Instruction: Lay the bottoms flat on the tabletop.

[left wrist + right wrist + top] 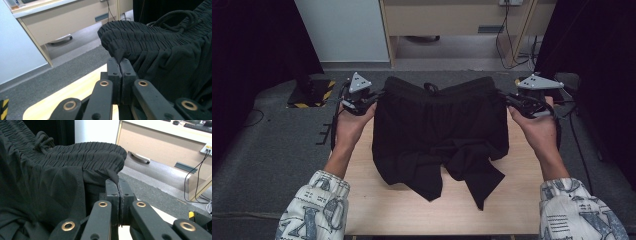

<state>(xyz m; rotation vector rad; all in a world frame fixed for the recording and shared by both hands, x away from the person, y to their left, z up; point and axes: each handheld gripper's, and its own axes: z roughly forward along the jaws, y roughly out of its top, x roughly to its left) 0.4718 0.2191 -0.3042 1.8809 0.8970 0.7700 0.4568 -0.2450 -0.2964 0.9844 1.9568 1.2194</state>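
Observation:
A pair of black shorts point(439, 132) hangs stretched between my two grippers above the wooden table point(377, 205). The gathered waistband with its drawstring is uppermost, and the leg ends drape crumpled onto the tabletop. My left gripper point(374, 96) is shut on the waistband's left corner; in the left gripper view its jaws point(121, 61) pinch a fold of the shorts point(160, 50). At the waistband's right corner my right gripper point(508, 98) is shut too, and the right gripper view shows its jaws point(118, 182) clamped on the shorts point(75, 157) fabric.
Grey carpet point(267, 155) surrounds the small table. A beige desk point(452, 20) stands beyond it, with cables point(512, 45) on the floor at the back right. Black curtains hang at both sides. A yellow-and-black striped plate point(314, 92) lies at the back left.

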